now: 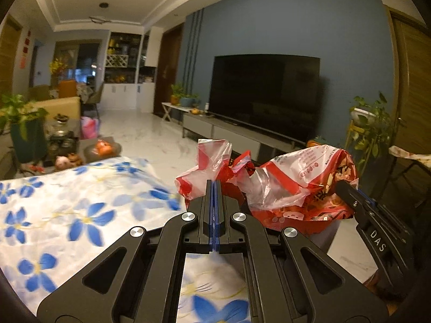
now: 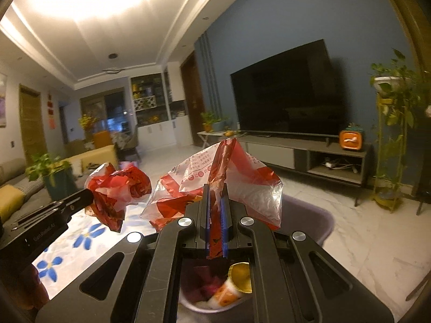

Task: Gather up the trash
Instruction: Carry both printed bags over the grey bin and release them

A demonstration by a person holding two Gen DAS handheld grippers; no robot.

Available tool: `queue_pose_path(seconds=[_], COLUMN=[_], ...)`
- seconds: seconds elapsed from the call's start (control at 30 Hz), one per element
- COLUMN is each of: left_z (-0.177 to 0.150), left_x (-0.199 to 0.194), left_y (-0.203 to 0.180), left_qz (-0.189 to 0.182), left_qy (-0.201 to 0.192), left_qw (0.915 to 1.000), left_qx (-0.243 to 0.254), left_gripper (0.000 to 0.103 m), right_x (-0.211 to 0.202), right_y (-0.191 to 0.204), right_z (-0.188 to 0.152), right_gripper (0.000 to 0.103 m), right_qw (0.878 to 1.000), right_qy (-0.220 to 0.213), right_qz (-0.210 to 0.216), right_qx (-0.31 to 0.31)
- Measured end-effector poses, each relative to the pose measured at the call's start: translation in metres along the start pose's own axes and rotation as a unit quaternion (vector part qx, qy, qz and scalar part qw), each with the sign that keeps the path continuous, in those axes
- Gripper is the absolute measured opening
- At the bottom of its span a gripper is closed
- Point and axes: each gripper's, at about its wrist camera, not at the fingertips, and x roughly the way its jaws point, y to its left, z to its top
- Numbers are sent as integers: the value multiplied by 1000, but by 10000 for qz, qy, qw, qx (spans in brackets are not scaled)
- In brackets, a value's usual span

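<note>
My left gripper (image 1: 214, 185) is shut on a crumpled red and clear plastic wrapper (image 1: 212, 169), held above the edge of the flowered table. It also shows in the right wrist view (image 2: 118, 193) at the left. My right gripper (image 2: 215, 191) is shut on a larger red and clear snack bag (image 2: 215, 177), held over a pale purple trash bin (image 2: 309, 218). That bag shows in the left wrist view (image 1: 304, 185) with the right gripper's black body (image 1: 377, 228) beside it. The bin holds a cup-like container with a gold lid (image 2: 239, 277) and other scraps.
A table with a white cloth with blue flowers (image 1: 67, 215) lies to the left. A TV (image 1: 264, 94) on a grey console (image 2: 309, 156) is ahead. Potted plants (image 2: 396, 134) stand at the right. A sofa and a side table with small items (image 1: 62, 145) are at the far left.
</note>
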Motion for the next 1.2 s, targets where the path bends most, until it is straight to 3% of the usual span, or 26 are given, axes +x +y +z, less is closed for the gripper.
queue_pose_path(seconds=[0.27, 0.47, 0.53, 0.6, 0.63, 0.7, 0.87, 0.97, 1.07, 1.2], left_z=[-14, -22, -23, -25, -26, -27, -30, -31, -33, -38], left_x=[40, 55, 60, 62, 62, 62, 47, 27, 1, -33], left_y=[-23, -32, -35, -33, -32, -30, -21, -15, -8, 5], left_qz=[-454, -562, -621, -592, -586, -587, -206, 217, 732, 1258], left_qy=[205, 363, 443, 492, 511, 517, 368, 197, 60, -18], left_qw=[9987, 9976, 9969, 9969, 9968, 9968, 9990, 9993, 9969, 9918], left_qx=[84, 188, 179, 188, 191, 177, 176, 230, 284, 234], left_gripper=[0, 1, 3, 9, 17, 25, 62, 77, 88, 90], right_x=[9, 20, 24, 25, 25, 25, 19, 12, 5, -12], right_y=[-19, -29, -30, -30, -31, -31, -29, -20, -11, 6], right_z=[-5, -10, -12, -14, -14, -15, -15, -16, -20, -23], right_gripper=[7, 9, 26, 36, 40, 42, 56, 67, 77, 87], right_qw=[9995, 9994, 9994, 9994, 9995, 9993, 9992, 9992, 9990, 9983], right_qy=[39, 164, 195, 183, 186, 225, 229, 237, 303, 345], right_qz=[-317, -303, -283, -276, -269, -288, -316, -281, -159, 82], right_qx=[34, -9, -4, -25, -21, 7, -46, -172, -278, -465])
